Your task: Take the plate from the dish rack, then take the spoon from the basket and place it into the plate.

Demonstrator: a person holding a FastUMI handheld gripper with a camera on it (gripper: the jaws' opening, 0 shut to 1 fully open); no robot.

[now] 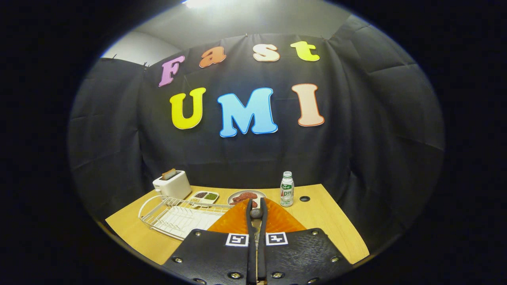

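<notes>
Item, step in hand: we carry the ribbed orange plastic plate [233, 221] clenched edge-on between our fingers [256, 213], lifted clear of the white wire dish rack [174, 215] just beside it. Pale wooden counter [324, 225] below. Next: we judge it needs setting flat before seeking the spoon; no basket identifiable.

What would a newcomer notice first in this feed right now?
The gripper, fingers closed on a spoon with its bowl at their tips, held over an orange plate on the wooden table. To its left lies a white wire dish rack, with a white toaster behind.
</notes>
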